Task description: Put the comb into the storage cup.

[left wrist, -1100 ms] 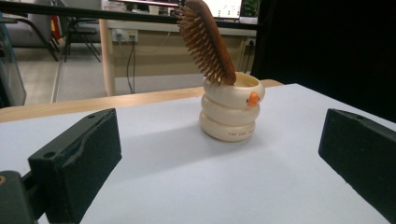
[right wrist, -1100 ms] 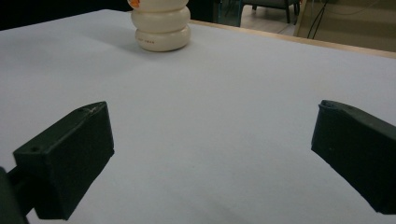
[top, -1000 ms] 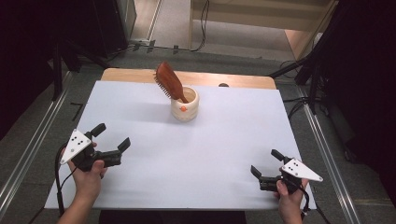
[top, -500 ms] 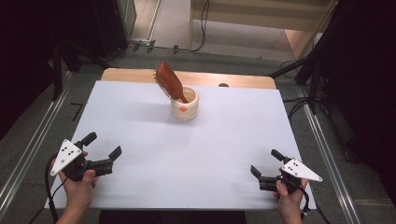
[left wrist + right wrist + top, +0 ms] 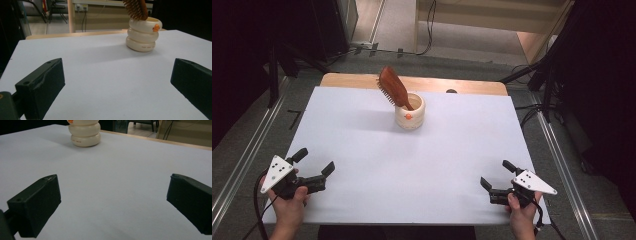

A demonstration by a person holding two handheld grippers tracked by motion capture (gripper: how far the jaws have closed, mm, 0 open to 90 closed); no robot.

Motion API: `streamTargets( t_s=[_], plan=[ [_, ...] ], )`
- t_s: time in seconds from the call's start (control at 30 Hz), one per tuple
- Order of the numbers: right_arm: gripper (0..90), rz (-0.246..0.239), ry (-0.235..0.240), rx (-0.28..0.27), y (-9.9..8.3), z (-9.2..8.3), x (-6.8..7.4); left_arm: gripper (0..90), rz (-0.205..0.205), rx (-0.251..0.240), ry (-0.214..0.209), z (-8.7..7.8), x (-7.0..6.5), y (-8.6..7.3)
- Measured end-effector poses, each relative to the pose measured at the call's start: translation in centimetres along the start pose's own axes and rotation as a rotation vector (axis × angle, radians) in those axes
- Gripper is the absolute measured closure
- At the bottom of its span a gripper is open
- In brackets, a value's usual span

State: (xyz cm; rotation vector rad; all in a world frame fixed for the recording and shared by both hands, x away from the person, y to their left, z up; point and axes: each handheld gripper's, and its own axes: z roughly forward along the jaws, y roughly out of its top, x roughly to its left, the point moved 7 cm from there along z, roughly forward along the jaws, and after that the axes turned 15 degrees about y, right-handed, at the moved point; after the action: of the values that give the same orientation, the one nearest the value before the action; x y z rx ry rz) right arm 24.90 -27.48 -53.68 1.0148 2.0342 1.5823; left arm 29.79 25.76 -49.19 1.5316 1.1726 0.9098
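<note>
Pulled back from the cup [image 5: 410,112], the left hand-held gripper [image 5: 314,170] gapes wide, empty; the right hand-held gripper [image 5: 497,176] likewise.

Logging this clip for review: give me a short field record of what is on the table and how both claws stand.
surface: white table
holder: cream ribbed cup, far centre, upright
contents: brown hairbrush standing in the cup, bristle head up, leaning left
left claw: open, holding nothing, near left edge of table
right claw: open, holding nothing, near right edge of table
contact: neither claw touches the cup or brush
</note>
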Motion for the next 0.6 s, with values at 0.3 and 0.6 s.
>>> streamTargets(
  t_s=[0.3, 0.6],
  plan=[
    [0.0, -0.003, -0.001, 0.006, 0.0, 0.0, 0.0, 0.0, 0.028, 0.021, 0.030, 0.2, 1.2, -0.9],
    [0.0, -0.011, -0.001, 0.014, -0.1, 0.2, 0.1, 0.0, -0.001, 0.037, 0.023, 0.4, 1.7, -1.4]
  ],
)
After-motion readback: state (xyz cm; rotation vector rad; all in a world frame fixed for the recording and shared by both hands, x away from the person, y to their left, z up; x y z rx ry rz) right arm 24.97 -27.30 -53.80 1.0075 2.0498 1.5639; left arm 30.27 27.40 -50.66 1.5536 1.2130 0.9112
